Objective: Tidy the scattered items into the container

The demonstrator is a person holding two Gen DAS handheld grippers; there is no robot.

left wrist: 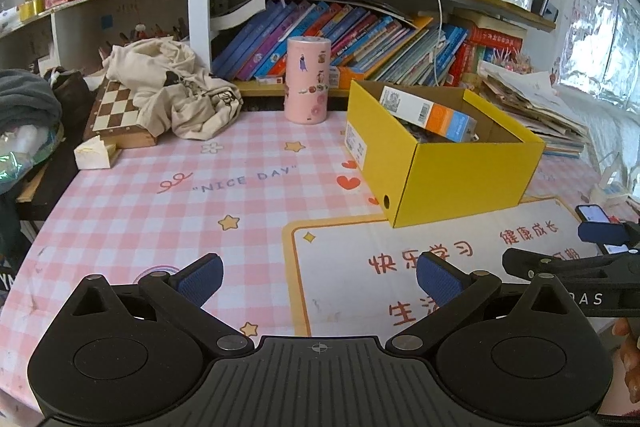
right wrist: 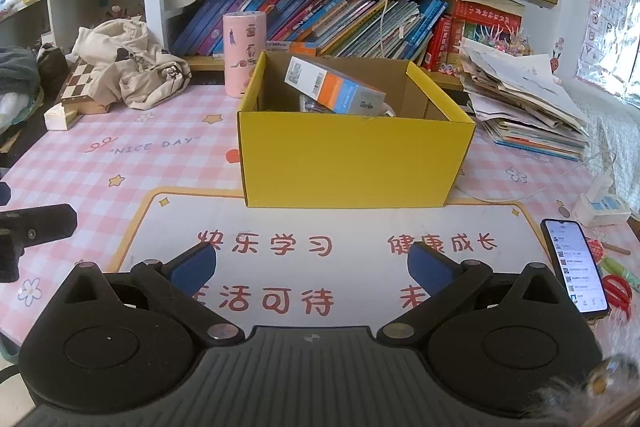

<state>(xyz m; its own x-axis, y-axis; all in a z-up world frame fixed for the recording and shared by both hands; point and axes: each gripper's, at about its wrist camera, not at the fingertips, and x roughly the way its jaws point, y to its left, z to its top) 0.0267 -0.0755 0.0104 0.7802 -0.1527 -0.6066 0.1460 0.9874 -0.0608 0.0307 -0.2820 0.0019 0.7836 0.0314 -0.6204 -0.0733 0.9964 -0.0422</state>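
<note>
Through the left wrist view, your left gripper [left wrist: 319,279] hovers with jaws spread wide and empty over the pink checked tablecloth [left wrist: 160,211]; the open yellow cardboard box [left wrist: 460,175] sits toward the far right, holding an orange-and-blue carton [left wrist: 436,115]. Through the right wrist view, your right gripper [right wrist: 312,269] is likewise agape, the box [right wrist: 352,163] straight ahead, a lit black smartphone [right wrist: 576,267] near the right edge.

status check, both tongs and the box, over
Left tongs open, empty. Right tongs open, empty. Yellow box upright on the mat, orange-blue carton inside. Nothing blocking.
</note>
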